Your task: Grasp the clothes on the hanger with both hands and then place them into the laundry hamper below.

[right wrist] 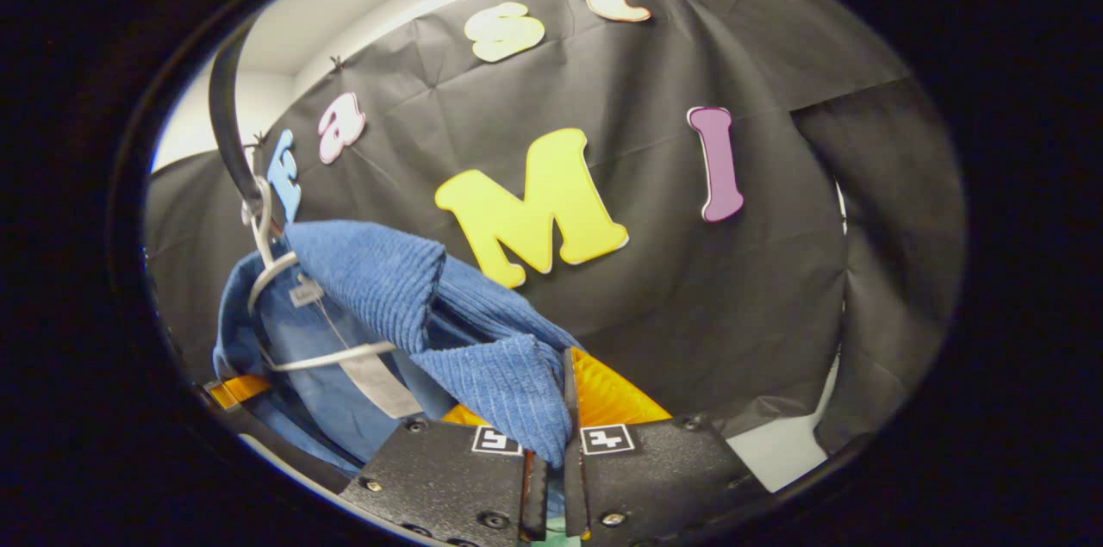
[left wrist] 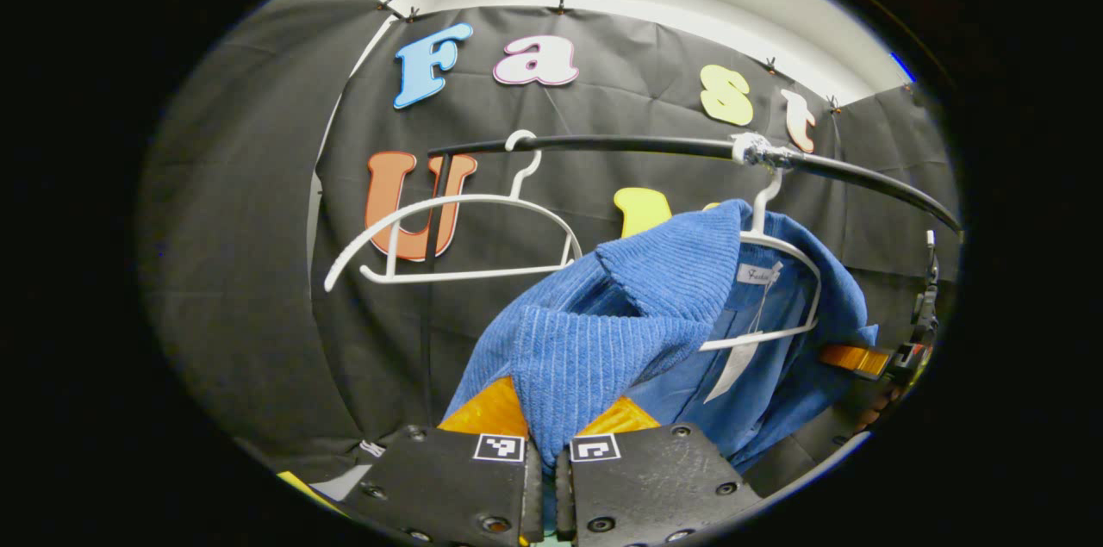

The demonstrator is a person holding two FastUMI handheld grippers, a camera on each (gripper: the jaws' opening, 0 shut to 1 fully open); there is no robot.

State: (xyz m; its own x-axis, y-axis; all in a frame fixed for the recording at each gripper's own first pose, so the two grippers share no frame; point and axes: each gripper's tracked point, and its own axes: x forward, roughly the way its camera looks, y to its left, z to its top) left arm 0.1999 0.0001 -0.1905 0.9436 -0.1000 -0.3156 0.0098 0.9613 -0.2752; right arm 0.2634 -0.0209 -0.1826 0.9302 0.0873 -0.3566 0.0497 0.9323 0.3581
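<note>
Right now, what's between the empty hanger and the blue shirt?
Only bare rail and the booth's black wall behind, in the left gripper view. The empty hanger hangs apart from the blue shirt.

Two white hangers hang on one black rail (left wrist: 655, 147): a bare hanger (left wrist: 457, 237) and a second hanger (left wrist: 775, 271) that carries clothing. One blue ribbed garment (left wrist: 603, 332) is there, with one small label (left wrist: 757, 275) sewn at its neck and one pale tag (left wrist: 732, 370) dangling below. Two hand-held grippers are counted: the left hand-held gripper (left wrist: 546, 435) and the right hand-held gripper (right wrist: 551, 435).
</note>
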